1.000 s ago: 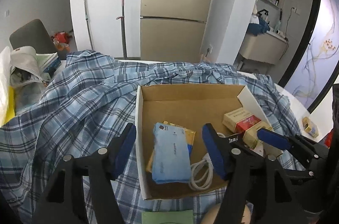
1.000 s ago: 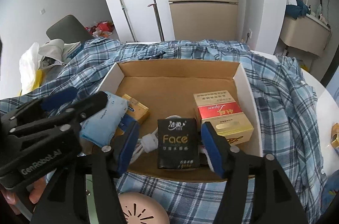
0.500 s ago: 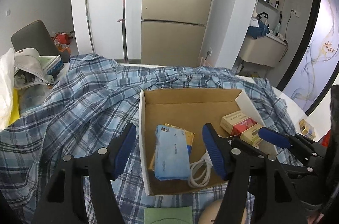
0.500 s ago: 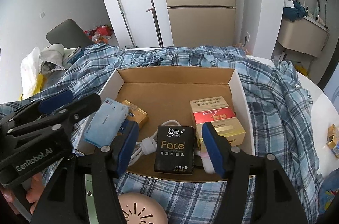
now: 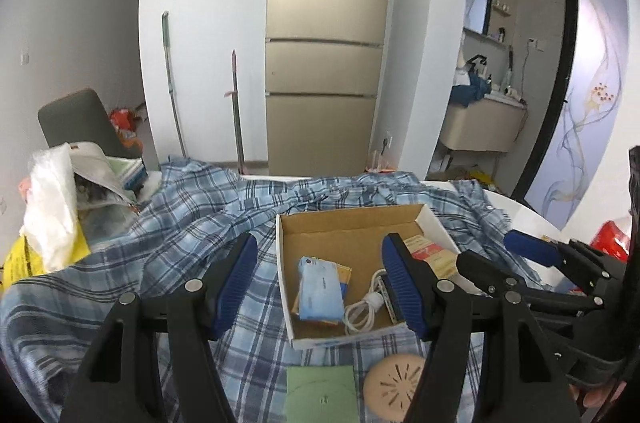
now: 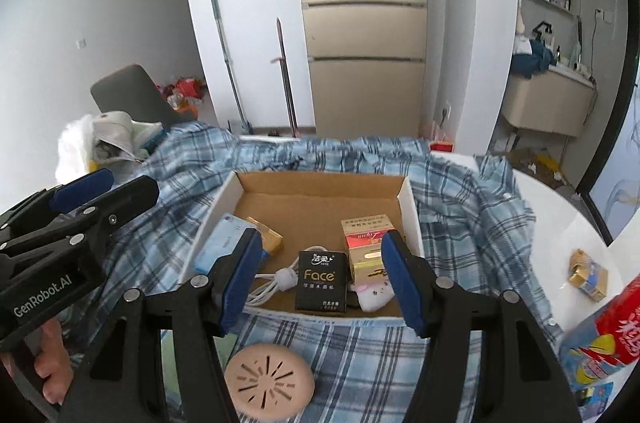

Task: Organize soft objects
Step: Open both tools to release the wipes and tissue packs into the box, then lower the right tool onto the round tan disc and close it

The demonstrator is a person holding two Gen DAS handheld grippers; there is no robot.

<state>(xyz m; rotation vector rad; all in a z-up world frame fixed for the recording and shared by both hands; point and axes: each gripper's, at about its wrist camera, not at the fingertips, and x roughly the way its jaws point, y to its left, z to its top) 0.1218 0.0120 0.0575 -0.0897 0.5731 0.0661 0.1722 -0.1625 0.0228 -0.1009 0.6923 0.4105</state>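
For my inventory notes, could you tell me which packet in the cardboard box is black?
The black tissue pack printed "Face", at the front of the cardboard box. The light blue pack lies left; the red-and-gold box sits right.

The red snack bag (image 6: 612,327) is cut off by the right wrist view's edge.

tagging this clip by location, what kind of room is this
Most likely a lived-in home, around the kitchen or dining area. A tall beige fridge stands against the back wall, a mop leans beside it, and a washbasin counter sits off to the right.
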